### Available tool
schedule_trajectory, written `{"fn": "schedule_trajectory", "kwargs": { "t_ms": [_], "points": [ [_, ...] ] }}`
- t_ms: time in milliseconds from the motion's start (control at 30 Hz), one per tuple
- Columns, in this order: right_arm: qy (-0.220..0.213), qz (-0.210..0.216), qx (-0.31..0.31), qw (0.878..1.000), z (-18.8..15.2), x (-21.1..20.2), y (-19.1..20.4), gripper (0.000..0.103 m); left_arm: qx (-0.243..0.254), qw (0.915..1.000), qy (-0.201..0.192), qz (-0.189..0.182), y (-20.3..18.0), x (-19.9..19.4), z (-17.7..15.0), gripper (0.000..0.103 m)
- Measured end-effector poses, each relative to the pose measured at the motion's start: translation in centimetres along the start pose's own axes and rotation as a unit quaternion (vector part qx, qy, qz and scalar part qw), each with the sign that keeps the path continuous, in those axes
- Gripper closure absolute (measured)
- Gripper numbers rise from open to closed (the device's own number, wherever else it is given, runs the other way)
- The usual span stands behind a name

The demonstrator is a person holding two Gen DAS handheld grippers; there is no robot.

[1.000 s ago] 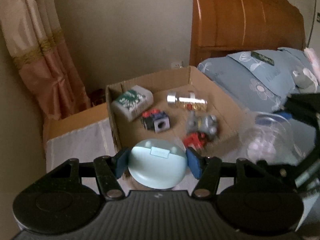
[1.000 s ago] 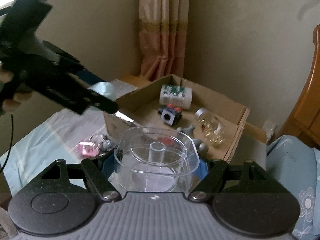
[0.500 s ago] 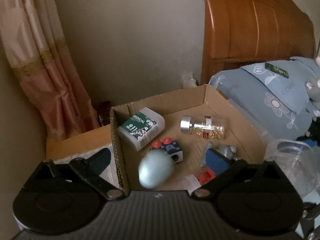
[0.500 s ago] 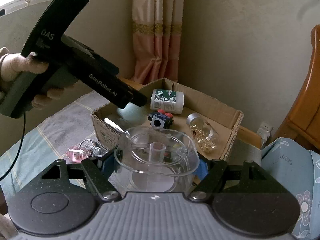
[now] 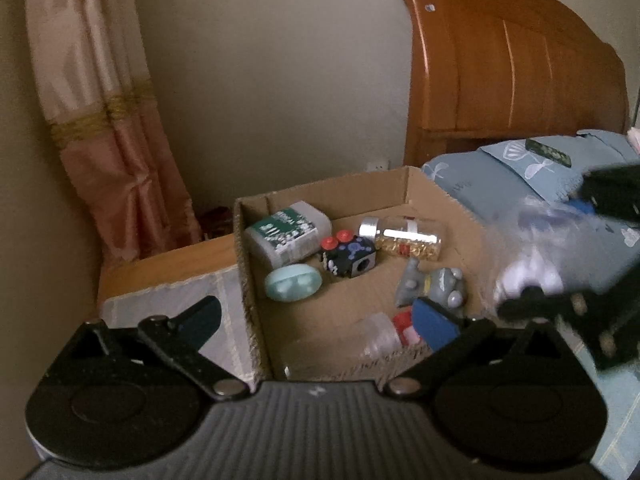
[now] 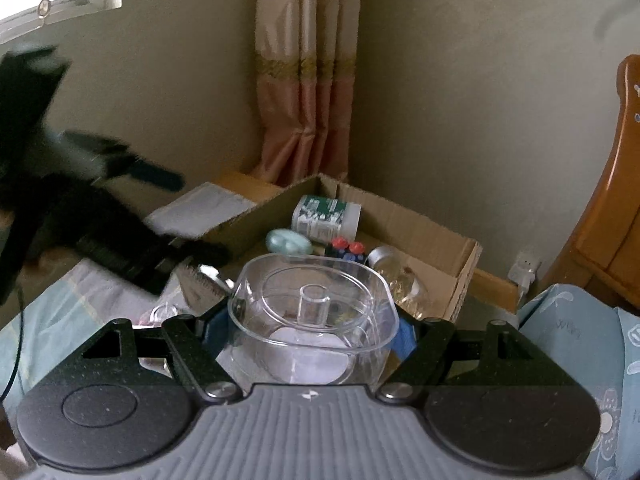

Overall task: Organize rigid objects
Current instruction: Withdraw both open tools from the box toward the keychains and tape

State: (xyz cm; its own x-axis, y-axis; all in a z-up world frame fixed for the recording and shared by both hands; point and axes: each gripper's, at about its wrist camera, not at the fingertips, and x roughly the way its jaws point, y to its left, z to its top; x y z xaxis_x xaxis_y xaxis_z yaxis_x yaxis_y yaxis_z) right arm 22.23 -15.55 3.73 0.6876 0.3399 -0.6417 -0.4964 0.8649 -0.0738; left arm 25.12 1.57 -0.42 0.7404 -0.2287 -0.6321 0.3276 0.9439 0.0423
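Note:
A pale mint round case (image 5: 293, 288) lies on the floor of the cardboard box (image 5: 320, 196), beside a green-labelled white box (image 5: 288, 234) and a black cube with red knobs (image 5: 348, 258). My left gripper (image 5: 316, 320) hangs open over the box's near edge with nothing between its fingers. My right gripper (image 6: 308, 334) is shut on a clear plastic bowl (image 6: 314, 320) with a centre post, held just short of the box (image 6: 400, 216). The mint case (image 6: 289, 241) shows beyond the bowl. The left gripper (image 6: 160, 178) appears blurred at the left.
In the box also lie a jar of gold bits (image 5: 404, 236), a grey toy figure (image 5: 434, 286) and a red-capped clear bottle (image 5: 384, 334). A wooden headboard (image 5: 512, 72) and blue bedding (image 5: 500, 184) stand right, a curtain (image 5: 108, 120) left. Small clear items (image 6: 160, 314) lie on the bed.
My left gripper opened and let go of the mint case, which fell into the box and now rests there. The right gripper keeps its hold on the bowl.

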Motion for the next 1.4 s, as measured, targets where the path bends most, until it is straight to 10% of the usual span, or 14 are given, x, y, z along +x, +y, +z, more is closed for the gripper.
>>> {"fn": "schedule_trajectory", "kwargs": {
  "t_ms": [467, 600, 1400],
  "points": [
    [0.009, 0.006, 0.016, 1.000, 5.8, 6.4, 0.4, 0.022, -0.048, 0.9988, -0.007, 0.007, 2.7, -1.8, -3.3, 0.001],
    [-0.003, -0.004, 0.041, 0.999, 6.2, 7.6, 0.1, 0.000, -0.052, 0.9986, -0.002, 0.012, 3.2, -1.7, -3.9, 0.001],
    [0.000, -0.019, 0.060, 0.998, -0.9, 1.2, 5.4, 0.000, -0.110, 0.9915, 0.036, 0.058, 3.2, -2.3, -9.6, 0.001]
  ]
}}
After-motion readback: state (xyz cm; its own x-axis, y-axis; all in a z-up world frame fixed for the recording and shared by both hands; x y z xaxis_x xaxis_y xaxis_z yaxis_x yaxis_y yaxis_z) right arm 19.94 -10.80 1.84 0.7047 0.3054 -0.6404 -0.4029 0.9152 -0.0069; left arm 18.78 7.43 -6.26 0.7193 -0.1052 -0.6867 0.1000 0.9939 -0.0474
